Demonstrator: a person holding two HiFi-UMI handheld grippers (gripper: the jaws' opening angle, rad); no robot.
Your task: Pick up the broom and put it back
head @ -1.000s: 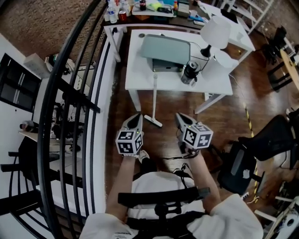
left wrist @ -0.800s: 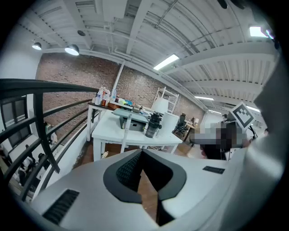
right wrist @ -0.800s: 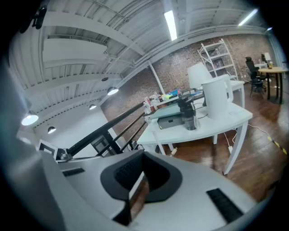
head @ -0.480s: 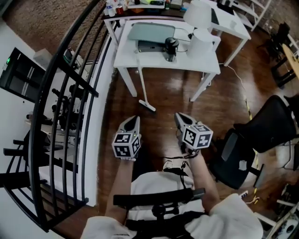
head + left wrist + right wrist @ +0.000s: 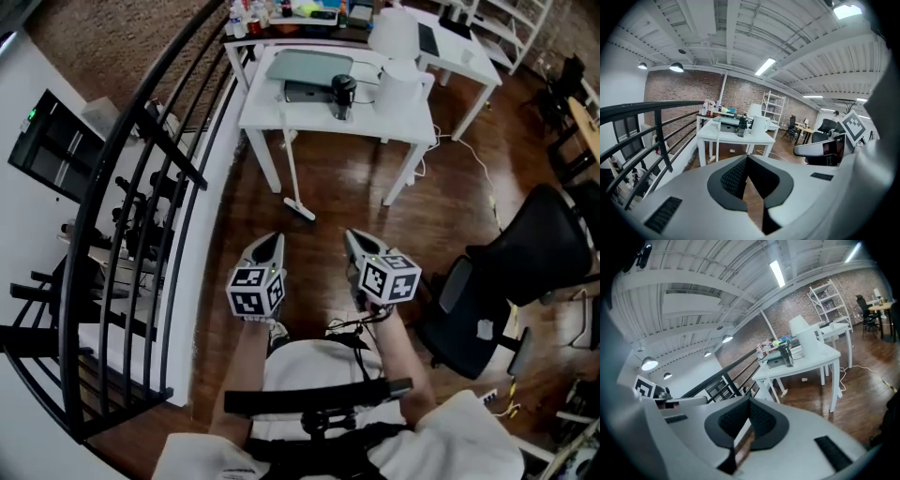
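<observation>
The broom (image 5: 291, 169), a thin white stick with a small white head on the wooden floor, leans against the front edge of the white table (image 5: 403, 122). My left gripper (image 5: 267, 246) and right gripper (image 5: 353, 242) hover side by side over the floor, a good way short of the broom head and pointing toward the table. Both are shut with nothing between the pads. The left gripper view has the left gripper (image 5: 746, 157) aimed at the table (image 5: 731, 136). From the right gripper (image 5: 750, 400), the table (image 5: 806, 357) stands farther off.
A black railing (image 5: 141, 169) runs along the left, with a drop behind it. A black office chair (image 5: 525, 253) stands at the right. On the table are a grey machine (image 5: 309, 70), a black cup (image 5: 343, 94) and a white lamp (image 5: 398, 47). A cable (image 5: 483, 178) trails on the floor.
The table and broom have slid up and away in the head view, so both grippers now stand farther from the broom. Their jaws stayed shut.
</observation>
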